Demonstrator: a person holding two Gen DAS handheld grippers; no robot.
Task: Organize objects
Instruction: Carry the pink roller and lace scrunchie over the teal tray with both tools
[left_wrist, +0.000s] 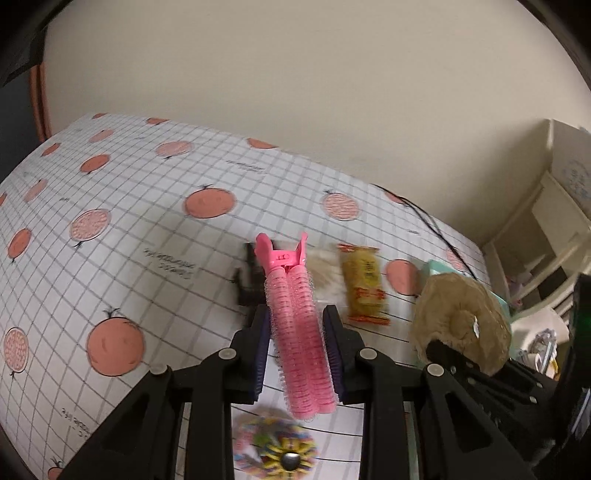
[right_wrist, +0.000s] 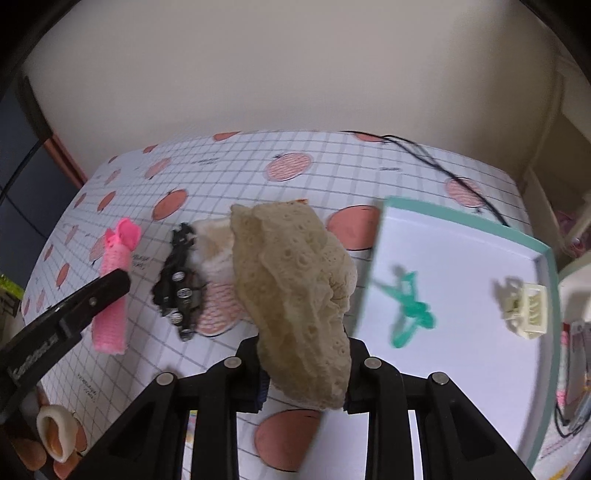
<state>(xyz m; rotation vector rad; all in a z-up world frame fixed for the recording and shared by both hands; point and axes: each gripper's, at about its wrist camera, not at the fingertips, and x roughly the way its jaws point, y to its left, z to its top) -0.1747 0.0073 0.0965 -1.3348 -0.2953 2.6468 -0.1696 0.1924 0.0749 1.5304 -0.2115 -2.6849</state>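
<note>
1. Left tool (left_wrist: 295, 332): jaws part open, closed around a pink roller clip (left_wrist: 299, 332) that stands between the pads, clip end pointing away from the camera. Clip looks lifted off the surface (left_wrist: 110, 221).
2. Right tool (right_wrist: 303, 369): jaws gripping a beige lace scrunchie (right_wrist: 295, 288), which hangs bunched above the surface, near its middle.
3. Right view: a white tray (right_wrist: 461, 369) with teal rim lies at the right edge of the surface. In it, a green clip (right_wrist: 408, 310) and a cream claw clip (right_wrist: 522, 310), well apart.
4. Middle of the surface: a black studded hair tie (right_wrist: 179, 284) beside a white fluffy scrunchie (right_wrist: 214, 251), the latter partly hidden behind the beige one.
5. Left view: a yellow snack packet (left_wrist: 364, 284) lies just right of the fluffy scrunchie.
6. Near edge, left view: a multicoloured hair piece (left_wrist: 275, 448), blurred.
</note>
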